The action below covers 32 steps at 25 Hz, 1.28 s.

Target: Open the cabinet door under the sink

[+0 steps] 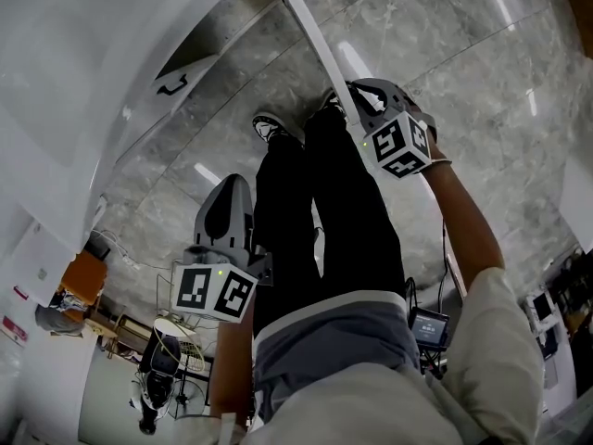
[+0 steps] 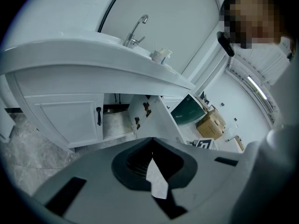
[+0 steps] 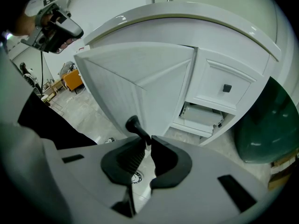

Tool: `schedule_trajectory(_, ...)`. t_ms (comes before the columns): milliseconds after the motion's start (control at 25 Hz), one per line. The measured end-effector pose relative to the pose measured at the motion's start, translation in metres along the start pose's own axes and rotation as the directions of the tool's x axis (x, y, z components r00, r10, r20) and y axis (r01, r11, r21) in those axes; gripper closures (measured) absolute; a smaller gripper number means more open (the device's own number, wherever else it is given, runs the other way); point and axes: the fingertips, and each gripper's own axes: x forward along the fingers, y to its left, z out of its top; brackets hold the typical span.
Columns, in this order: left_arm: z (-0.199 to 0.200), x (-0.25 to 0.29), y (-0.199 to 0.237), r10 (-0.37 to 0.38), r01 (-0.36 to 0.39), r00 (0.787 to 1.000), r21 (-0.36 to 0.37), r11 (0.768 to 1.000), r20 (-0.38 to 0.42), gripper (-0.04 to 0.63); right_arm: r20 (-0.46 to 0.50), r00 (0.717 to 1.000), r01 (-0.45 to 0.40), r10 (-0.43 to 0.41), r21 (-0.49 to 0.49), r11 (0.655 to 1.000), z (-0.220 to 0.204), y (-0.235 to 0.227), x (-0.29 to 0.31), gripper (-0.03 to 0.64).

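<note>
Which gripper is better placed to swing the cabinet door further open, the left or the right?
The right. The right gripper is shut on the black handle of the cabinet door. The left gripper is shut on nothing, well back from that door.

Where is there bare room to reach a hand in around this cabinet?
The cabinet floor is bare between the closed door and the open door, which the right gripper holds by its handle. Past the open door it is crowded: a green bin and a cardboard box stand close together.
</note>
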Motion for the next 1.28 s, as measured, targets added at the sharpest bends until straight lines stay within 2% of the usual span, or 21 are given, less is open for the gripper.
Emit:
schedule_trajectory(600, -0.004, 0.016, -0.017, -0.037, 0.037, 0.999, 0.001, 0.999, -0.031, 0.595, 0.002, 0.999, -0.037, 0.037, -0.054, 0.998, -0.016, -0.035, -0.013, 0.571)
schedule_trajectory(1000, -0.005, 0.025, -0.021, -0.038, 0.038, 0.999, 0.007, 0.999, -0.039, 0.595, -0.017, 0.999, -0.053, 0.051, -0.084, 0.995, -0.026, -0.060, -0.018, 0.571)
schedule_trajectory(1280, 0.003, 0.029, -0.021, -0.017, 0.017, 1.000, 0.004, 1.000, -0.019, 0.595, -0.013, 0.995, -0.101, 0.100, -0.105, 0.989, -0.025, -0.065, -0.019, 0.571)
